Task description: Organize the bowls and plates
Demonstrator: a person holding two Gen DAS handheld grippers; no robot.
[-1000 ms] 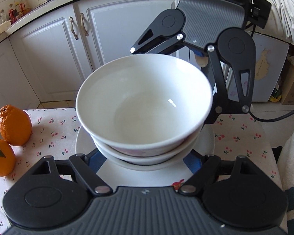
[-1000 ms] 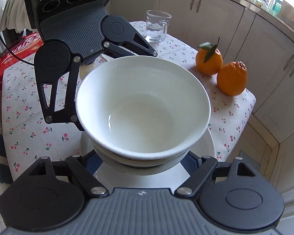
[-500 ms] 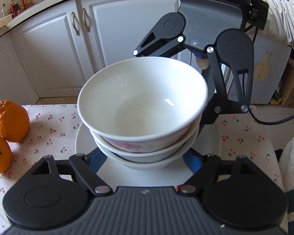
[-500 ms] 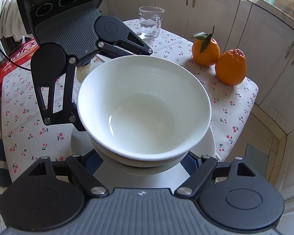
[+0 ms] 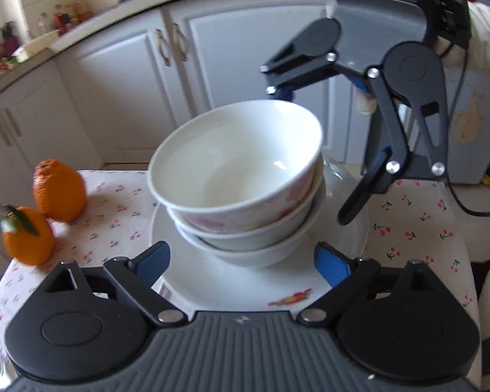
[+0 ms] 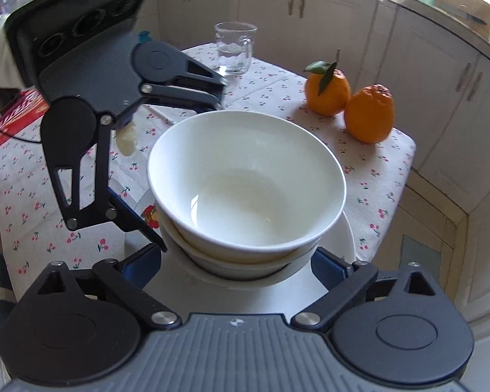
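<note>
Flanking the stack from opposite sides, both grippers are seen with jaws opening and nothing clamped. At the bottom of the left wrist view, the left gripper (image 5: 241,261) has blue pads spread either side of the plate's (image 5: 212,281) near rim, clear of it. At the bottom of the right wrist view, the right gripper (image 6: 238,261) is likewise spread wide beside the lowest bowl, with no contact evident. At frame centre, three nested bowls (image 5: 241,176) rest on the plate, on the cherry-print tablecloth (image 6: 369,176). Stacking is judged essentially complete; only withdrawal appears outstanding. Further back, two oranges (image 6: 349,104) are noted at upper right and a glass mug (image 6: 235,47) at top centre.
</note>
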